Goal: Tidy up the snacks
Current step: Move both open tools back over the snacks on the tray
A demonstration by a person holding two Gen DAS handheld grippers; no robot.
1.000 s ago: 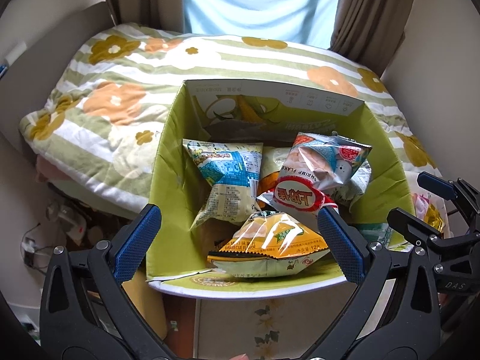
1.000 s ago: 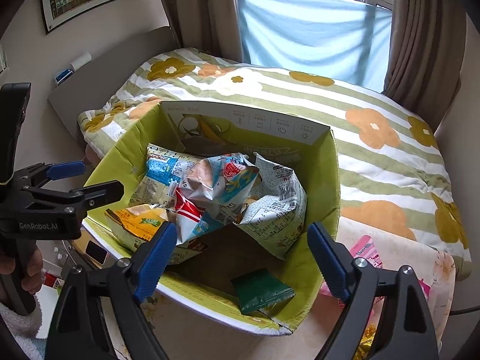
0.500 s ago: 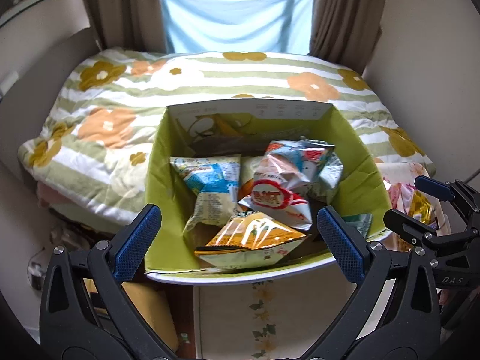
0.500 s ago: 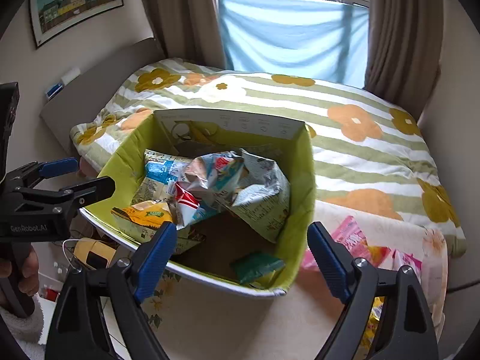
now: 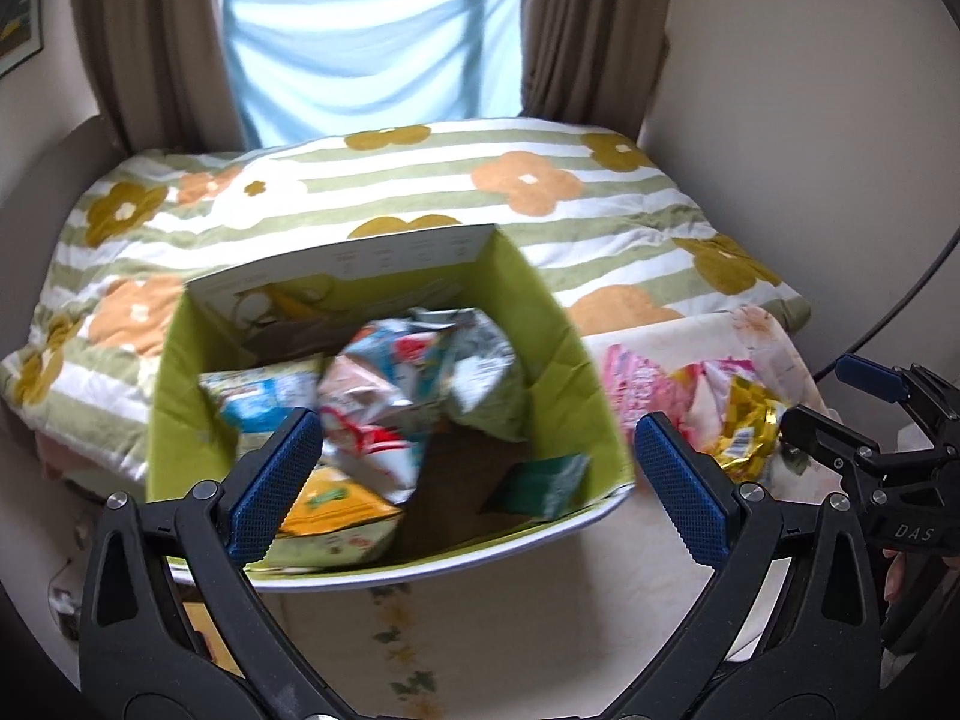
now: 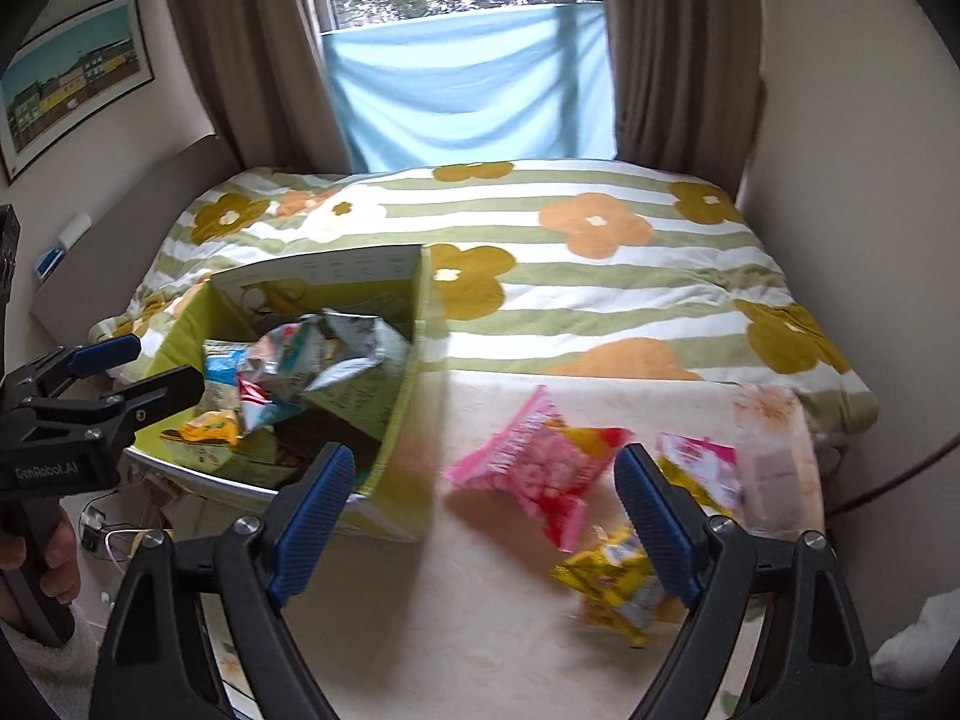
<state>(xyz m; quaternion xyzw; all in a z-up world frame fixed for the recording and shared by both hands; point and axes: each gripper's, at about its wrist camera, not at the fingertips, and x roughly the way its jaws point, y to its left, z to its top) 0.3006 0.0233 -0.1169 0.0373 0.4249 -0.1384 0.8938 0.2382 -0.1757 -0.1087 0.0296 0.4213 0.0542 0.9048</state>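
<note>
A green cardboard box [image 5: 564, 348] [image 6: 408, 396] stands on the cream table and holds several snack bags [image 5: 414, 384] [image 6: 312, 360]. Loose snacks lie on the table right of the box: a pink and red bag [image 6: 534, 462] [image 5: 636, 378], a yellow bag [image 6: 618, 588] [image 5: 744, 426] and a pink and white bag [image 6: 702, 462]. My left gripper [image 5: 480, 486] is open and empty, in front of the box. My right gripper [image 6: 486, 522] is open and empty, over the table above the loose snacks, with the pink bag between its fingers in view.
A bed with a striped flower blanket [image 6: 540, 252] lies behind the table. Curtains and a window [image 6: 456, 0] are at the back. A white wall [image 5: 810, 120] is on the right. A picture [image 6: 66, 72] hangs on the left wall.
Both grippers have pulled back and swung right. The box now sits farther left and lower in view, and the loose snacks on the table have come into sight. Both stay open.
</note>
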